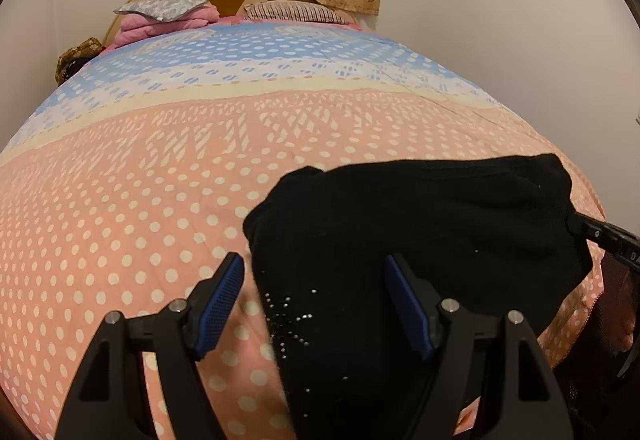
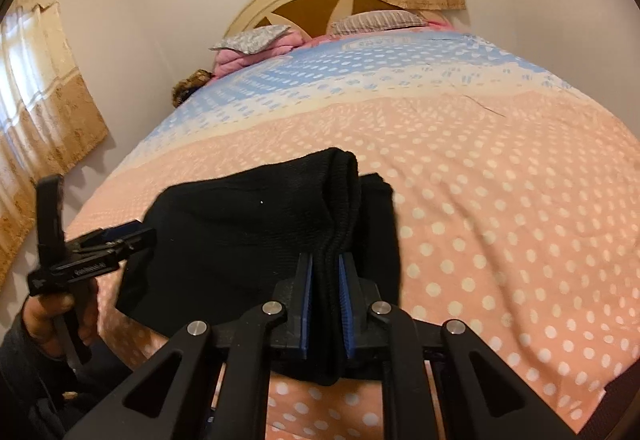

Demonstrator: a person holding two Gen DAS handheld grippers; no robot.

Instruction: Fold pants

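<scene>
Pants [image 2: 248, 236], black and bunched on the bed [image 2: 500, 199], are pinched at one edge by the right tongs [image 2: 326, 304], while the left tongs [image 1: 316, 304] gape empty over their opposite end.

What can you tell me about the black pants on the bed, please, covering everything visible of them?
The black pants lie bunched and partly folded on the pink polka-dot bedspread, near its closer edge. The fabric looks soft, thick and knit-like, with a ribbed fold rising at the middle. Small shiny studs form a starburst on one part. The right gripper is shut on a fold of the cloth, its blue pads pressing it. The left gripper is open, straddling one edge without pinching it.
</scene>
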